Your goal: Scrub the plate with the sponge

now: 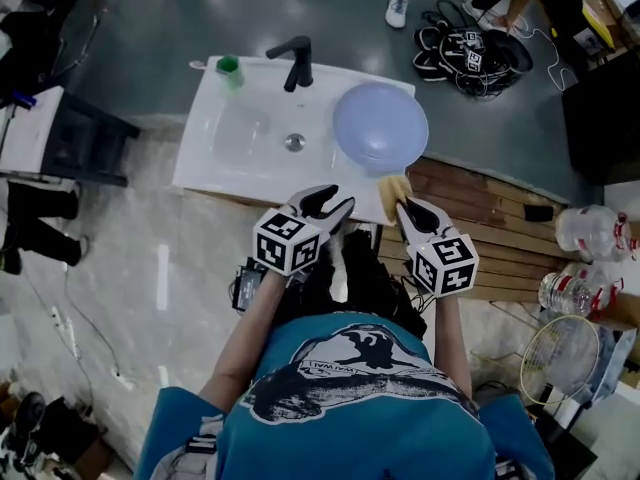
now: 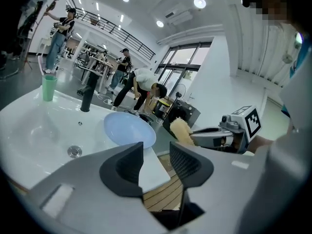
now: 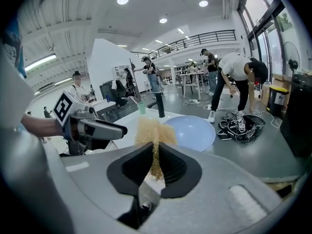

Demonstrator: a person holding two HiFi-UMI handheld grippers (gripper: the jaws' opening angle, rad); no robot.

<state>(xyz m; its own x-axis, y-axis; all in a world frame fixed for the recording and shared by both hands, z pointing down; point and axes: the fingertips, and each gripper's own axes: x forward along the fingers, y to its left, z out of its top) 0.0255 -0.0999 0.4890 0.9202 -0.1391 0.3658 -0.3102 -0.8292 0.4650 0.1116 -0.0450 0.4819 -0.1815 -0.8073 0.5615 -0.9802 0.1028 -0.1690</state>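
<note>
A pale blue plate (image 1: 380, 126) rests on the right rim of the white sink (image 1: 225, 143). A tan, fibrous sponge (image 1: 393, 187) hangs just in front of the plate's near edge, with my right gripper (image 1: 404, 207) shut on it. In the right gripper view the sponge (image 3: 154, 133) sticks up from between the pressed jaws, with the plate (image 3: 192, 130) behind it. My left gripper (image 1: 334, 204) hovers to the left of the sponge, over the sink's front edge. In the left gripper view its jaws stand open with nothing between them, and the plate (image 2: 129, 128) and sponge (image 2: 181, 129) lie ahead.
A black faucet (image 1: 295, 63) and a green cup (image 1: 229, 67) stand at the sink's back; the drain (image 1: 294, 142) is mid-basin. Wooden slats (image 1: 490, 213) lie to the right, with water bottles (image 1: 590, 234) beyond. Cables (image 1: 470, 53) and people's feet are on the floor behind.
</note>
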